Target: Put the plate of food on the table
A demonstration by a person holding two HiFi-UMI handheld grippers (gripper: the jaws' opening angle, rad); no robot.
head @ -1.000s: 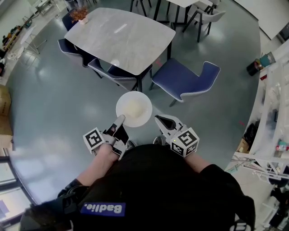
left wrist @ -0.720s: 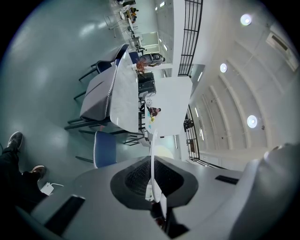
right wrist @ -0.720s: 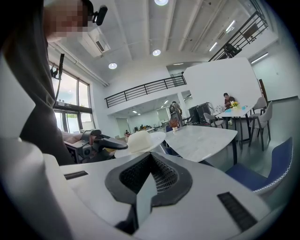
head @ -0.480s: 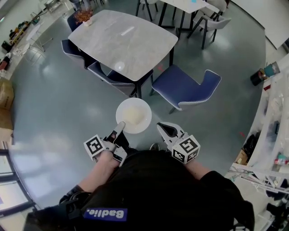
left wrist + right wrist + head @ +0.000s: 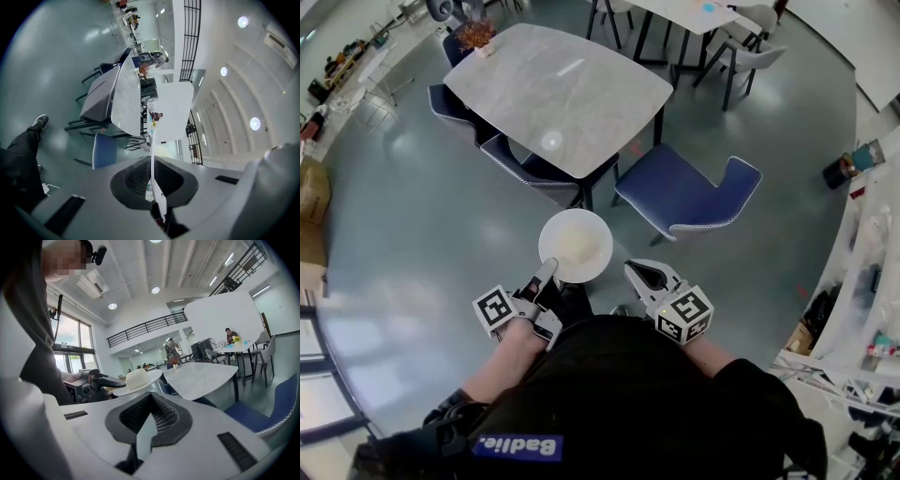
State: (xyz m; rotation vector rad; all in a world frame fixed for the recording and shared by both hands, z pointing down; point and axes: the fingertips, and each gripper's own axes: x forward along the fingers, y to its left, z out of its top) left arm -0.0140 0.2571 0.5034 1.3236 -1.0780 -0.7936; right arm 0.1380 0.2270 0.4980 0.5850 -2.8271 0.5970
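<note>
Table point(image 5: 558, 94) sits a bit nearer and lower in the head view than a second ago. Plate of food point(image 5: 575, 246) is still in the air over the floor, short of the table. Left gripper point(image 5: 546, 274) jaws are clamped on its near rim. Right gripper point(image 5: 639, 272) jaws are together and empty. One-edge grip, so keep the plate level, walk steady, pass between the chairs point(image 5: 684, 192), lower it flat, then release.

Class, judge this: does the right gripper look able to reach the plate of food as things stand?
Probably yes. The right gripper, jaws shut, hangs beside the plate of food, which the left gripper holds by its near rim. Nothing stands between them, though the shut jaws would have to open.
</note>
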